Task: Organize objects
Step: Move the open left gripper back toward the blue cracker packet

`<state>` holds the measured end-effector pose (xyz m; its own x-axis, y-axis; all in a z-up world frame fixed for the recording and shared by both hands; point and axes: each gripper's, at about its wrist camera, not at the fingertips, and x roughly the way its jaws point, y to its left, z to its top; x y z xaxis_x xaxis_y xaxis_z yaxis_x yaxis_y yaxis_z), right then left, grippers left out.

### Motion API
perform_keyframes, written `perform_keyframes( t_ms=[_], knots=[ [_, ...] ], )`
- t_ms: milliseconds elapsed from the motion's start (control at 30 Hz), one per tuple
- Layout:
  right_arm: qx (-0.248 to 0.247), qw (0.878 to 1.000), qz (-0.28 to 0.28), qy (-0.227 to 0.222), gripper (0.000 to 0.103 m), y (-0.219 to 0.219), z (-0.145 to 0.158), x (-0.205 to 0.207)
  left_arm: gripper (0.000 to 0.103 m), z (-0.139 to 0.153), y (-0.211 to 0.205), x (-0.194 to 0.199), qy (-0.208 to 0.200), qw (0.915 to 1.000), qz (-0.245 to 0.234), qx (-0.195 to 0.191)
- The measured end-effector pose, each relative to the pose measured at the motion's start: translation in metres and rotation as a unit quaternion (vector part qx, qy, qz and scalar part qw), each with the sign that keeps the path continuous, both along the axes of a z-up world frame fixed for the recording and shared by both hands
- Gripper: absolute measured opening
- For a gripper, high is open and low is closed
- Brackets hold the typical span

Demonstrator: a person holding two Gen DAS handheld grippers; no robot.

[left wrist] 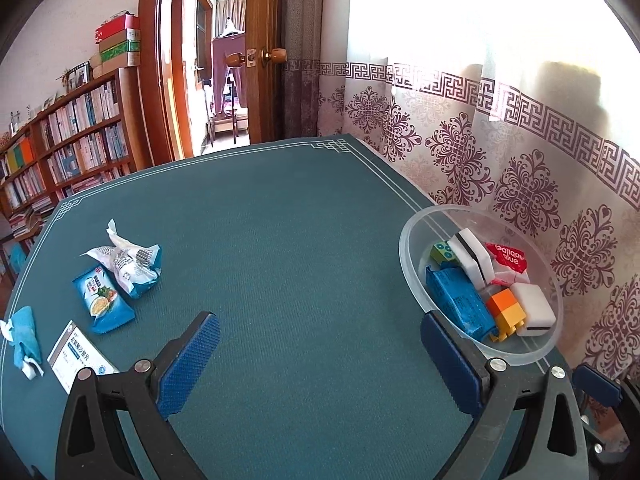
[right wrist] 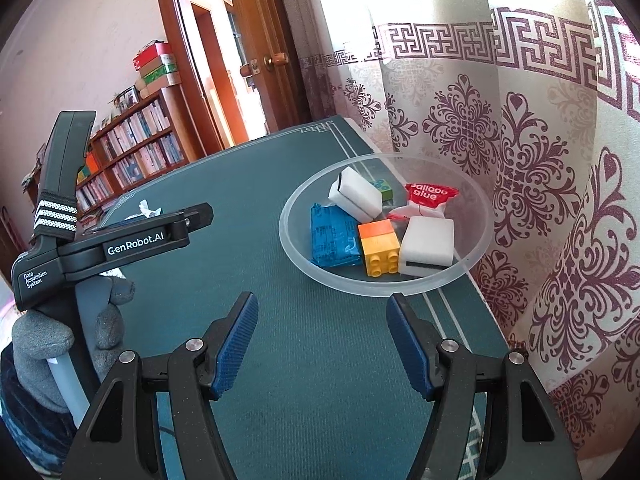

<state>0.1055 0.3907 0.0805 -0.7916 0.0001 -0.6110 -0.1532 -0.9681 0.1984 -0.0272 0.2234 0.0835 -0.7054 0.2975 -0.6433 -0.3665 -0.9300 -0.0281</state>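
Observation:
A clear plastic bowl (left wrist: pixel 412 276) (right wrist: pixel 292 248) stands at the table's right edge. It holds a blue packet (right wrist: pixel 334 236), an orange-yellow brick (right wrist: pixel 378 246), two white sponges (right wrist: pixel 426 246), a red balloon-glue packet (right wrist: pixel 430 196) and a green brick (left wrist: pixel 442 252). My left gripper (left wrist: pixel 320 360) is open and empty, its right finger by the bowl's near rim. My right gripper (right wrist: pixel 322 340) is open and empty, just short of the bowl. Blue snack packets (left wrist: pixel 105 304) (left wrist: pixel 134 266), a white card (left wrist: pixel 80 354) and a torn blue wrapper (left wrist: pixel 24 338) lie on the left.
The green table mat (left wrist: pixel 280 240) ends at a patterned curtain (right wrist: pixel 540 160) on the right. A bookshelf (left wrist: pixel 68 148) and an open wooden door (left wrist: pixel 264 52) stand beyond the table. The left gripper's body (right wrist: pixel 100 240) and a grey-gloved hand (right wrist: pixel 36 336) show at left in the right wrist view.

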Motion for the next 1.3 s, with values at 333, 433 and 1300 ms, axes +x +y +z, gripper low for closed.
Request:
perform_keyframes(
  t_ms=[333,433,1300],
  knots=[
    [0.002,1.0,0.018,-0.018,0.068,-0.019,-0.009,-0.006,0.102,0.0,-0.038,0.002,-0.004,0.9996,0.026,0.011],
    [0.001,0.999,0.023,-0.022,0.068,-0.024,-0.01,-0.009,0.102,-0.002,-0.048,0.001,-0.007,0.9993,0.036,0.01],
    [-0.004,0.993,0.111,-0.049,0.068,-0.095,-0.019,-0.061,0.102,-0.024,-0.182,-0.024,-0.032,0.9827,0.181,0.021]
  ],
)
